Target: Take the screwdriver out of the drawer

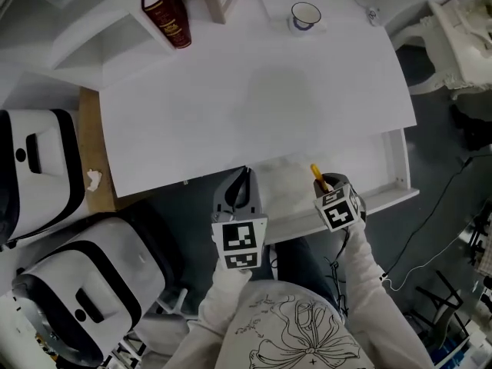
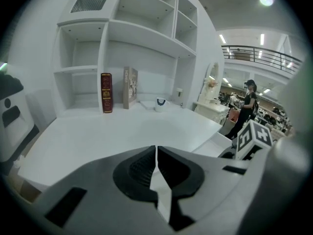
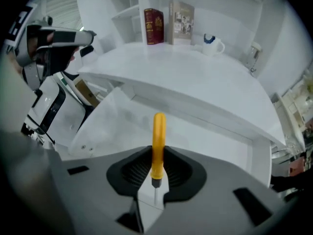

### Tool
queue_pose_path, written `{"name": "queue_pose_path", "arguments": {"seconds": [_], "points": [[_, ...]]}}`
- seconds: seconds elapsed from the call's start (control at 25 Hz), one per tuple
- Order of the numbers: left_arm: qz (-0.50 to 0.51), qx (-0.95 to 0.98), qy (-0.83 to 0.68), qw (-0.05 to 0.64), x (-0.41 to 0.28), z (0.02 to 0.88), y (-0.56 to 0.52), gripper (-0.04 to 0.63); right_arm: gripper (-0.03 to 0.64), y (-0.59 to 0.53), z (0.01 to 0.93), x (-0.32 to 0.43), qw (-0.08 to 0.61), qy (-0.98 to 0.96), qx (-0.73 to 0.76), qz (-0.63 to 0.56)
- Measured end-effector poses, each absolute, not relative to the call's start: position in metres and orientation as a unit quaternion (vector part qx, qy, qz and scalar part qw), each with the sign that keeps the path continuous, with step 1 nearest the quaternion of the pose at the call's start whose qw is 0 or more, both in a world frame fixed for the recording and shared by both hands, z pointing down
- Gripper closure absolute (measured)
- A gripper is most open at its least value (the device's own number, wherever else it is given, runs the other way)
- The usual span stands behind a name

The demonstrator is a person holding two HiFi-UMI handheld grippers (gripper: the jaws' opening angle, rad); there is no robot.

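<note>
Now right claw point(image 3: 157, 154) tight on yellow screwdriver point(image 3: 159, 131) over drawer point(image 1: 386, 167); left claw point(image 2: 156, 156) clenched empty; mug point(image 1: 305, 14) beyond.

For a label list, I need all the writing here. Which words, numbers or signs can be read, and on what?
No text can be read here.
Red book: gold print on the spine, too small to read.
Grey book beside it: cover print blurred.
Marker cubes: black and white square patterns only, no words.
</note>
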State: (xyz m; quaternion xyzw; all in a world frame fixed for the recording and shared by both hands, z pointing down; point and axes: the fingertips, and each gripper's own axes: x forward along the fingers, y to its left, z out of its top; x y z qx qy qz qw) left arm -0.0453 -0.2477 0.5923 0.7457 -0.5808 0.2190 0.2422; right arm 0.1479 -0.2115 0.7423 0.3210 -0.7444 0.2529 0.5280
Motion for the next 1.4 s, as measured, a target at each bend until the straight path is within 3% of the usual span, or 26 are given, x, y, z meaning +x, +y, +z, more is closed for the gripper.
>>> {"name": "queue_pose_path", "arguments": {"seconds": [0.4,1.4], "points": [[0.169,0.766,-0.590,0.191,-0.037,0.521,-0.260,0.583,0.546,-0.245,0.636,0.149,0.390,-0.773,0.438,0.242],[0.055,0.784,-0.614,0.073,-0.035,0.357,-0.274,0.583,0.546,-0.282,0.415,0.156,0.135,-0.789,0.585,0.132]]}}
